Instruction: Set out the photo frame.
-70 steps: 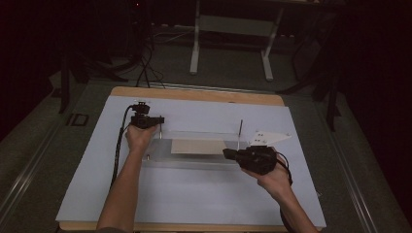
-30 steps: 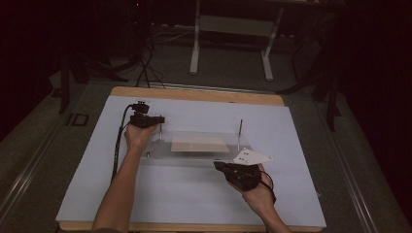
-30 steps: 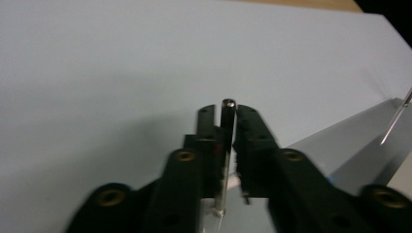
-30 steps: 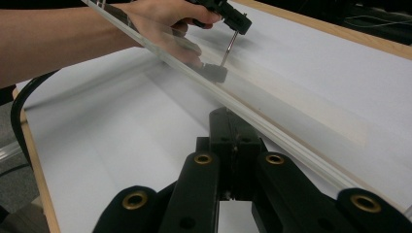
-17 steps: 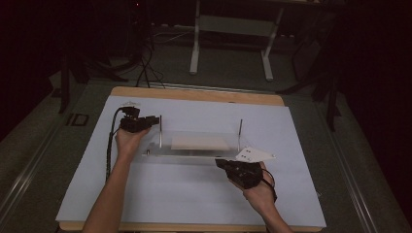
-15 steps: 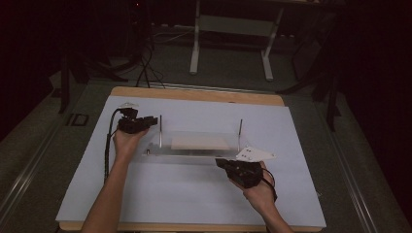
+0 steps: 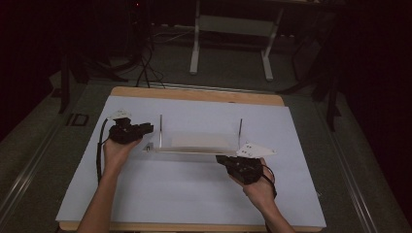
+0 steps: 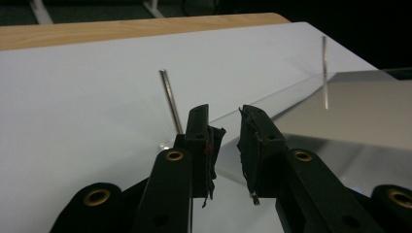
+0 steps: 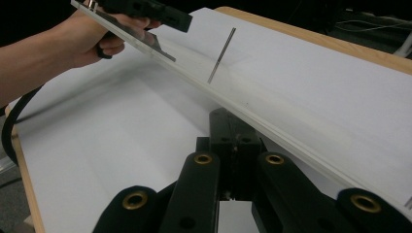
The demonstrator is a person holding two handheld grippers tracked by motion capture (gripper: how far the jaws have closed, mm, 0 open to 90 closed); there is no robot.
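1. Compared with the earlier high-view pictures, we see the left gripper (image 7: 145,129) drawn away from the left end of the clear plastic stand (image 7: 197,149); it now sits off that end, beside the left metal rod (image 7: 161,130).
2. Its jaws have just been closing a little, yet in the left gripper view they stand apart (image 8: 224,141) with nothing between the torn pads (image 8: 248,145). The plate's corner and rod (image 8: 171,104) lie just beyond the tips.
3. We judge that the left end has been let go, so the stand's hold now rests on the right hand alone.
4. The right gripper (image 7: 228,159) has shifted somewhat leftward along the near edge since the earliest picture. It sits at the right end of that edge, below the right rod (image 7: 240,131).
5. In the right gripper view its jaws meet (image 9: 236,141) right under the plate's edge (image 9: 272,128). We cannot tell from the pictures whether that edge is pinched or merely rests over the tips.
6. The stand lies mid-table on the white sheet (image 7: 184,194), its long edge running left to right between the two hands.
7. The far end looks raised in the right gripper view, so we suspect a tilt.
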